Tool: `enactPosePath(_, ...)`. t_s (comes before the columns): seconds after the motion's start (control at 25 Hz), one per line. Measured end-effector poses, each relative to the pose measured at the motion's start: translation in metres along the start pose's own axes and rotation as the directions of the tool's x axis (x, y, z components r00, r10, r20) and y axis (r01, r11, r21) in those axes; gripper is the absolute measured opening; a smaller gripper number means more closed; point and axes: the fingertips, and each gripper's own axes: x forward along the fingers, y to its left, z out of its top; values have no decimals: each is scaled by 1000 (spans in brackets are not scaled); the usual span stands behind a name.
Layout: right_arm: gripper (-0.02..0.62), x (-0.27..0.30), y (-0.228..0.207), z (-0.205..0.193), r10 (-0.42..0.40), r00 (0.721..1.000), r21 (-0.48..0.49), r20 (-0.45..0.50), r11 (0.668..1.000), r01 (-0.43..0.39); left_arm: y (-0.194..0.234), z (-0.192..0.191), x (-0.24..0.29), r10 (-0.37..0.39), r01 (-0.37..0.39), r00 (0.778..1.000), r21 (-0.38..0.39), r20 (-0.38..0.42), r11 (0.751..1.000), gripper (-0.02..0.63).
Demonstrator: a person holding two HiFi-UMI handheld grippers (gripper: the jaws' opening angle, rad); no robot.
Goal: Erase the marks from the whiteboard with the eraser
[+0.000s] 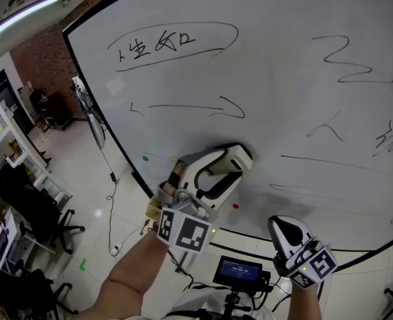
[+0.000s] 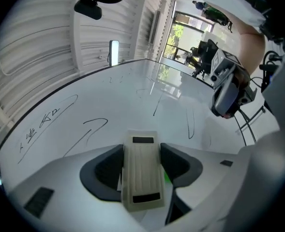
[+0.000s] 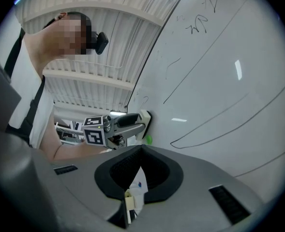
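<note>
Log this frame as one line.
left tongs: shut on eraser, at whiteboard | right tongs: shut, nothing held | marks: many unerased

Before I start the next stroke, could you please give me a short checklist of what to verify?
1. Eraser clamped between the left gripper jaws: ok.
2. Eraser face flat against the whiteboard: cannot tell.
3. Right gripper shut and held away from the eraser: ok.
4. Board wiped clean: not ok. The circled writing, long arrow and zigzag are unerased.
</note>
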Motion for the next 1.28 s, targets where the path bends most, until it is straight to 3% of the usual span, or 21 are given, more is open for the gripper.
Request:
enactPosePath(0.2,11,9,9,-4,-8,1000,-12,-12,1000,7,5,33,9,-13,8,993,37,119,999,268)
enactPosePath(0.48,11,0,3,15,-94,994,-47,49,994,96,29,69,20,10,24,976,-153,216,988,267)
enactPosePath(0.76,11,9,14,12,-93,995,-71,34,993,95,69,85,20,122,-57,960,-252,250,966,268)
enactPosePath(0.84,11,15,19,9,-84,996,-76,27,993,86,82,90,17,164,-81,943,-279,289,957,268)
enactPosePath(0.92,11,19,22,8,-79,997,-77,23,994,81,98,91,11,215,-101,916,-322,339,941,270)
enactPosePath(1.0,11,22,24,7,-78,997,-78,19,994,80,115,80,3,260,-122,902,-375,344,919,270)
enactPosePath(1.28,11,38,34,4,-58,998,-68,22,996,60,143,18,-26,387,-234,895,-505,221,831,270)
